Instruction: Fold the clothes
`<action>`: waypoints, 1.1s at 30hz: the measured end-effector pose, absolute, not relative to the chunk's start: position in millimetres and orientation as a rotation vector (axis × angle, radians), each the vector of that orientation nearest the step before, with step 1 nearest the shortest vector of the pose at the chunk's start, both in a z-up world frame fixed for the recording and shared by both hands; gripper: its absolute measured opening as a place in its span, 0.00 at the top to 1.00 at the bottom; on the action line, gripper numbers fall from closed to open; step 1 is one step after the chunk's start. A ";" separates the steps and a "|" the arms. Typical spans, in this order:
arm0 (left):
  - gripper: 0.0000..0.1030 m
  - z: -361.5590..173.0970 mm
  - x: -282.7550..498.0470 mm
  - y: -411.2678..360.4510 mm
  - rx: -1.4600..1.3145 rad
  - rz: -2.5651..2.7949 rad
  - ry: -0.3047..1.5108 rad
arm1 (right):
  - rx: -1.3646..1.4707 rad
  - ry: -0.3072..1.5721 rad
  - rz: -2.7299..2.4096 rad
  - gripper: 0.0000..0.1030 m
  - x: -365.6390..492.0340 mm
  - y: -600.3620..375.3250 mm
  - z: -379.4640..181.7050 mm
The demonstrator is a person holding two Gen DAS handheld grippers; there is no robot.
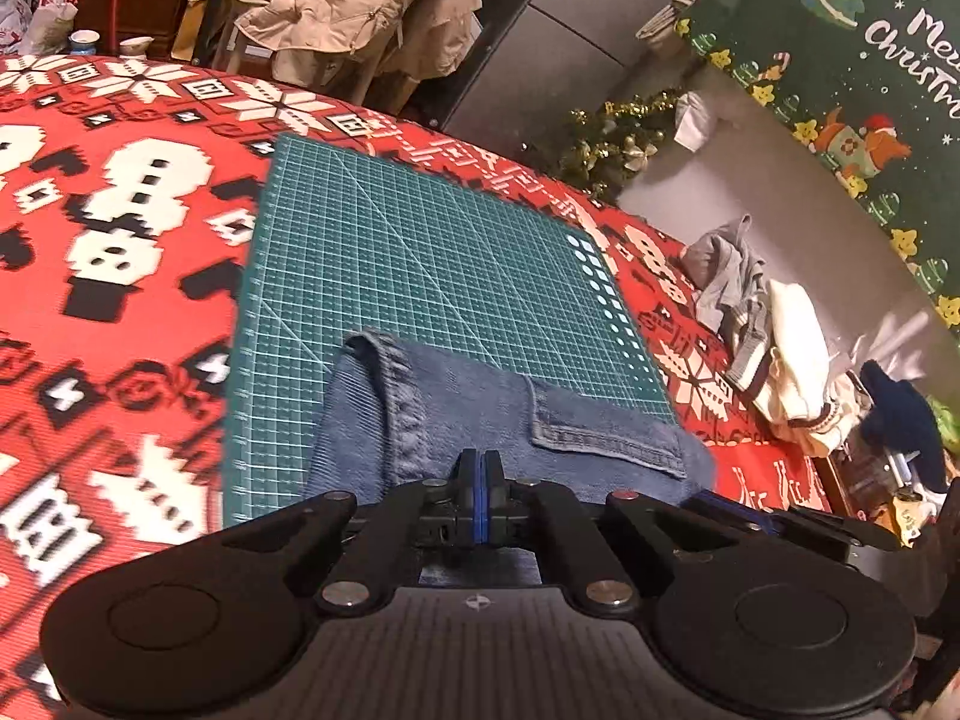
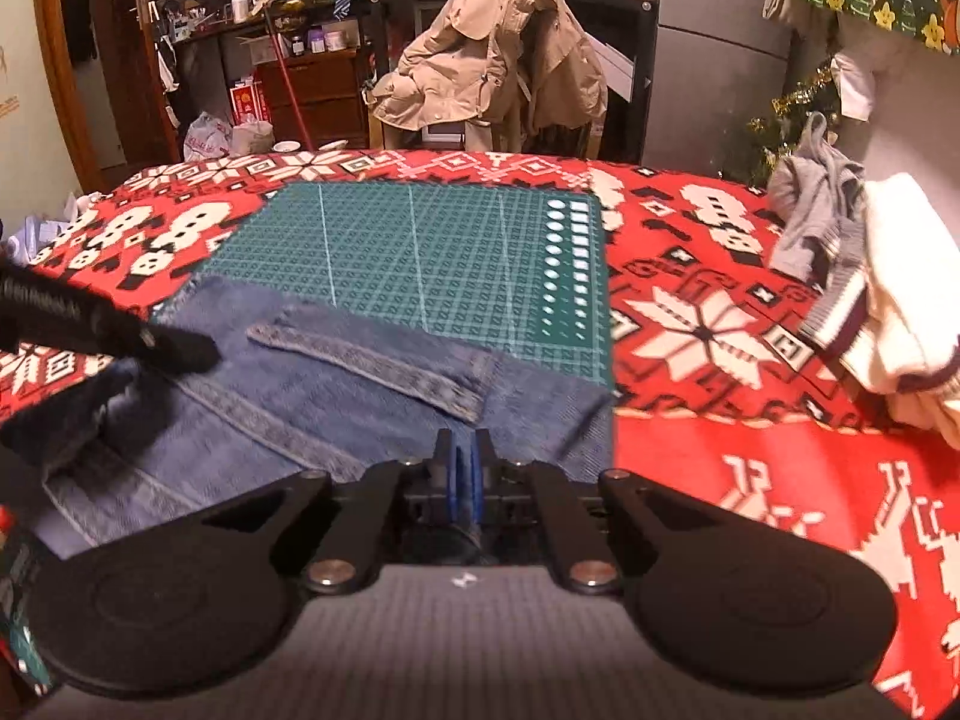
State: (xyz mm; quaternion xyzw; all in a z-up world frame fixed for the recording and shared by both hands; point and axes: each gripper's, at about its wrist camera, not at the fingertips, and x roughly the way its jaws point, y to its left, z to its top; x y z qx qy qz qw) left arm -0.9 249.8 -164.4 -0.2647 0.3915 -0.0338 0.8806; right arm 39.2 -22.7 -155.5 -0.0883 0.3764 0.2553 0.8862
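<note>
jeans: blue denim, folded, hems on top, near edge of green cutting mat
left gripper: fingers pressed together, pinching denim
right gripper: same, pinching denim
surface: red snowman blanket, messy room behind

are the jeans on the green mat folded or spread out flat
Partly folded. The jeans lie doubled on the green mat, a hemmed edge turned back across the top layer.

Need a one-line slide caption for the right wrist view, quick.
Right hand-held gripper shut over blue jeans on the green cutting mat, red snowman blanket beneath.
</note>
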 end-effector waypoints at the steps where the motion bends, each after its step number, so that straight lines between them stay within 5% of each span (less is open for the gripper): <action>1: 0.97 -162.5 -2.9 249.1 -0.546 -0.066 0.816 | -0.171 0.793 0.528 0.97 39.7 -28.7 -155.1; 14: 0.97 -166.6 -24.4 215.0 -0.483 -0.113 0.863 | -0.166 0.807 0.670 0.93 1.0 -12.8 -137.8; 33: 0.93 -141.2 -73.6 260.3 -0.518 0.020 0.842 | -0.054 0.881 0.502 0.88 22.9 -80.8 -138.1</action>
